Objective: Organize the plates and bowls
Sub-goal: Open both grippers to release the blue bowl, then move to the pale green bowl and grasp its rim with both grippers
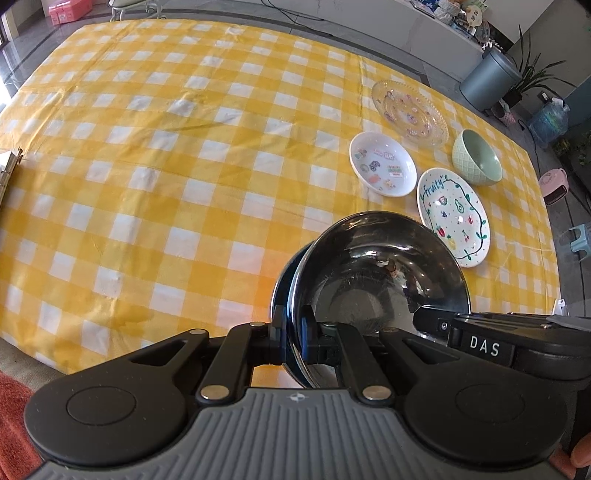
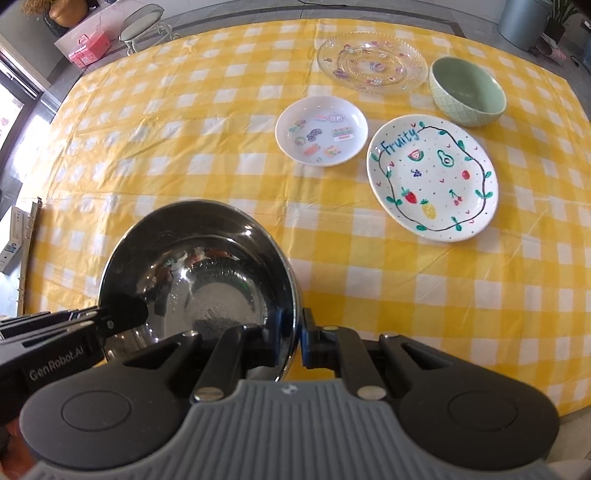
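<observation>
A shiny steel bowl (image 1: 376,273) (image 2: 199,269) is held above the yellow checked tablecloth (image 1: 166,166) (image 2: 184,147) by both grippers. My left gripper (image 1: 293,332) is shut on its left rim. My right gripper (image 2: 291,336) is shut on its right rim. Beyond it on the cloth lie a white "Fruity" plate (image 1: 454,218) (image 2: 432,177), a small white dish with stickers (image 1: 382,162) (image 2: 321,134), a clear glass plate (image 1: 408,112) (image 2: 371,64) and a green bowl (image 1: 478,157) (image 2: 467,90).
A grey bin (image 1: 487,79) and potted plants (image 1: 532,74) stand on the floor past the table's far right. A pink box (image 2: 88,48) and a stool (image 2: 142,24) stand beyond the far edge. A water jug (image 1: 548,120) and a pink heater (image 1: 554,184) stand at the right.
</observation>
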